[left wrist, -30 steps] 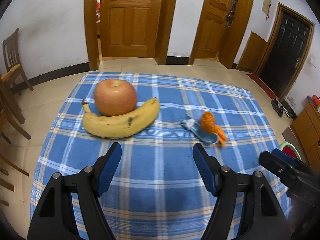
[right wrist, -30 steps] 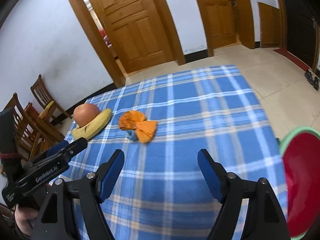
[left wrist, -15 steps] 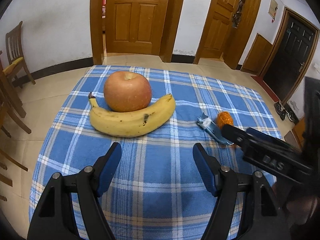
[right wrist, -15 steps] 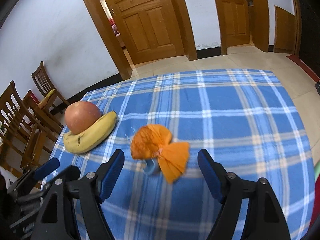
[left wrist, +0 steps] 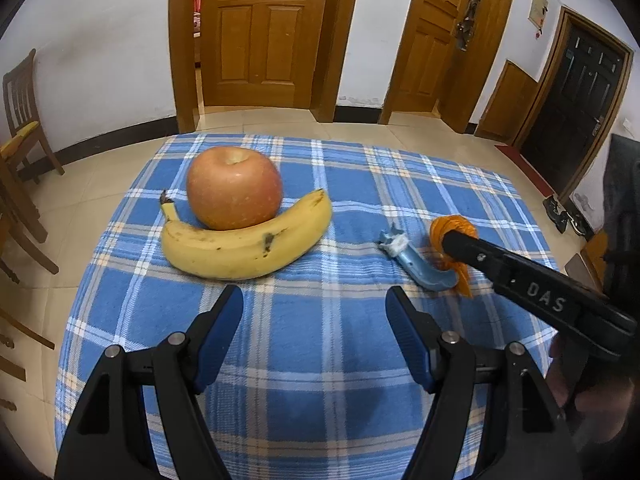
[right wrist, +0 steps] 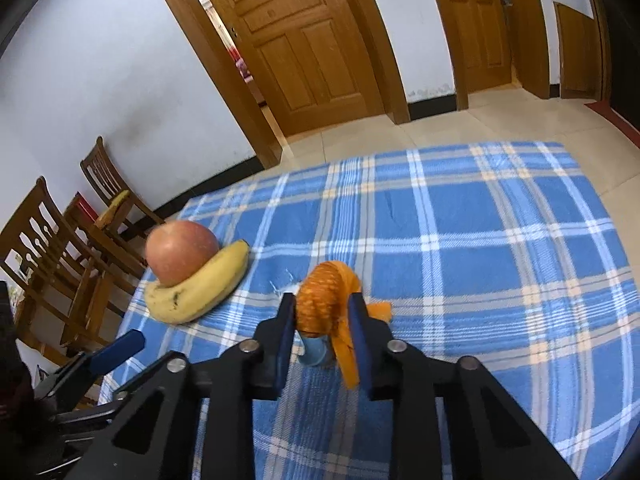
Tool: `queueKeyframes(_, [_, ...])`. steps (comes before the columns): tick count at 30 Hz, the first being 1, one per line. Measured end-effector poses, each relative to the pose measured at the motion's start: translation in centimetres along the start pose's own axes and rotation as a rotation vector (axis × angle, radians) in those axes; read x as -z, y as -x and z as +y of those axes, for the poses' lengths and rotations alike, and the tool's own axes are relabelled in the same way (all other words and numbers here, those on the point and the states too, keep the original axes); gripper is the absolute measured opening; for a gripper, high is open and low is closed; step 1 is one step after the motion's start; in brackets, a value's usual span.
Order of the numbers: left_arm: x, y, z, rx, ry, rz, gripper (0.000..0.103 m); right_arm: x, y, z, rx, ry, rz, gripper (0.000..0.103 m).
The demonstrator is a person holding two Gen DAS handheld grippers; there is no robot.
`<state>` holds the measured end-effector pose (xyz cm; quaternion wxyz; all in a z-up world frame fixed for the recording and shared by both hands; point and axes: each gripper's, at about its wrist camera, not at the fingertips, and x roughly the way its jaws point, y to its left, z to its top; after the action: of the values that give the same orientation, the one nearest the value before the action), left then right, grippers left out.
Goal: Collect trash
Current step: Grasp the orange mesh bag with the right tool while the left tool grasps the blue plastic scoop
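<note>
With our right gripper (right wrist: 322, 312) just closed on the crumpled orange wrapper (right wrist: 326, 292) lying on the blue-checked tabletop (right wrist: 480, 240), we should lift straight, our left gripper (left wrist: 314, 316) open.

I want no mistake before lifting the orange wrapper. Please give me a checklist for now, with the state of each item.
1. Right claw closed on orange wrapper, jaws just closing: ok.
2. Grip firm enough to lift: cannot tell.
3. Blue scrap also caught: cannot tell; it lies under the wrapper.
4. Left claw open, holding nothing: ok.
5. Apple and banana apart from the wrapper: ok.
6. Bin in view: not ok.
</note>
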<state>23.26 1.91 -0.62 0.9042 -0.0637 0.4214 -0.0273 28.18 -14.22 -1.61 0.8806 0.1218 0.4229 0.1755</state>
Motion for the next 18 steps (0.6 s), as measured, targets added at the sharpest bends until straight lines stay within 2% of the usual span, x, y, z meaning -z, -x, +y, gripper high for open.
queueKeyframes(7, [-0.6, -0.3, -2.0, 0.037, -0.018, 0.008, 0.073, 0.0, 2.7, -1.2, 0.021, 0.001, -0.038, 0.020])
queueKeyframes(18, [-1.1, -3.1, -6.6, 0.085, -0.053, 0.045, 0.073, 0.8, 7.9, -4.8, 0.064, -0.049, -0.091, 0.020])
